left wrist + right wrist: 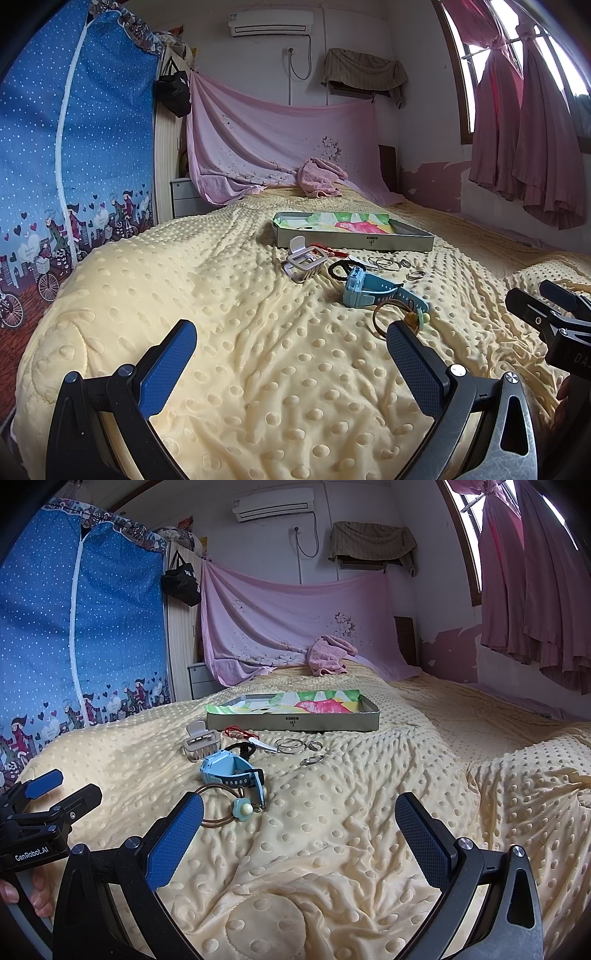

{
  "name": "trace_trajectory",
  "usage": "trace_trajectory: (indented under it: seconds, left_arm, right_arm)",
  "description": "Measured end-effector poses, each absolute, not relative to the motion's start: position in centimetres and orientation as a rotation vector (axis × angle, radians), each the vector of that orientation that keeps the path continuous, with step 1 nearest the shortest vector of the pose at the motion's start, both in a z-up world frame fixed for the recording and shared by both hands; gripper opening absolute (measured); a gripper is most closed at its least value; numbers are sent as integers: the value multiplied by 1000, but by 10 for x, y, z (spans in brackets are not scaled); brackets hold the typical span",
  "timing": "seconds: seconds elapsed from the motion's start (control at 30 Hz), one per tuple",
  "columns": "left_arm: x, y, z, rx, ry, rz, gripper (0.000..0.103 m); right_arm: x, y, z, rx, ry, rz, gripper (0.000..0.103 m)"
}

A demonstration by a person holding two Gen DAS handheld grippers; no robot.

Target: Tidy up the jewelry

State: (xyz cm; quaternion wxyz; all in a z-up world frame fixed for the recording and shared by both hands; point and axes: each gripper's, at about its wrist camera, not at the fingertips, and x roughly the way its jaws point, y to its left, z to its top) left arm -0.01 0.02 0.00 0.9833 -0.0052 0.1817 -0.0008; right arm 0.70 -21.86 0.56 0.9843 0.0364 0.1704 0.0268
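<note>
A yellow dotted blanket [332, 812] covers the bed and carries everything. Toward its far end, short of the pink towel [330, 655], lies a shallow grey tray [295, 722] lined with coloured paper. The jewelry is scattered on the blanket just in front of the tray's near wall: a blue watch [232, 771], a pale claw clip [199, 742] to its left, a brown hair tie [221, 808] with a green flower charm nearest the grippers, a black hair tie [242, 749] behind the watch, a red cord [238, 733] touching the tray's foot, silver hoops [291, 746] and small rings [312, 760] to the right. The left gripper [291, 354] and right gripper [299, 819] both hover over the blanket's near end, fingers spread wide, holding nothing.
</note>
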Motion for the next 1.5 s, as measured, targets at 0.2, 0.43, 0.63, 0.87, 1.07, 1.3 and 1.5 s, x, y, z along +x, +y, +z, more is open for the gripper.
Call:
trace_trajectory:
  seconds: [0.2, 0.43, 0.63, 0.87, 1.07, 1.3, 1.5]
  left_arm:
    - [0, 0, 0, -11, 365, -2, 103]
    - [0, 0, 0, -11, 364, -2, 103]
    - [0, 0, 0, -10, 364, -2, 103]
    - [0, 0, 0, -11, 363, -2, 103]
    - [0, 0, 0, -11, 363, -3, 103]
    - [2, -5, 7, -24, 355, 3, 103]
    - [24, -2, 15, -46, 381, -4, 103]
  right_arm:
    - [7, -219, 6, 73, 342, 54, 102]
    - [7, -218, 6, 73, 342, 54, 102]
    - [7, -218, 6, 73, 342, 54, 102]
    - [6, -218, 6, 74, 342, 53, 102]
    - [6, -218, 6, 73, 342, 53, 102]
    - [10, -216, 9, 76, 349, 59, 102]
    - [26, -215, 13, 81, 412, 92, 102]
